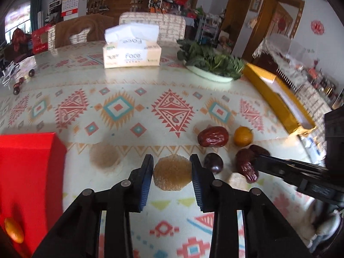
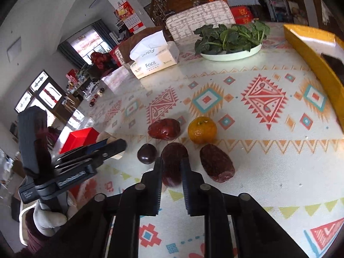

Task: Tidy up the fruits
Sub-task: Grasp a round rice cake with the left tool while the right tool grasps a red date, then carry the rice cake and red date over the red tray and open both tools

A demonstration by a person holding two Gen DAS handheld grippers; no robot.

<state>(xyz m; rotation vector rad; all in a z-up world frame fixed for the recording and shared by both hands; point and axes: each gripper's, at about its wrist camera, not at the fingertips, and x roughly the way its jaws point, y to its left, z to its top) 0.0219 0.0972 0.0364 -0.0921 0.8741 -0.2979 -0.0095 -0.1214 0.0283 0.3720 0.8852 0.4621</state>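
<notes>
My left gripper (image 1: 172, 173) is shut on a round tan cake-like piece (image 1: 172, 175) held above the table. My right gripper (image 2: 172, 167) is shut on a dark red date (image 2: 173, 161); it also shows in the left wrist view (image 1: 246, 163). Loose on the patterned tablecloth lie a large red date (image 1: 212, 136), a small orange (image 1: 243, 136), a dark round fruit (image 1: 213, 163) and another date (image 2: 216, 162). A red box (image 1: 28, 185) with a small orange (image 1: 14, 230) in it is at the left.
A tissue box (image 1: 131, 53), a plate of leafy greens (image 1: 209, 64) and a long yellow box (image 1: 279, 99) stand farther back. Several small dark fruits (image 1: 17, 87) lie at the far left edge. Chairs stand behind the table.
</notes>
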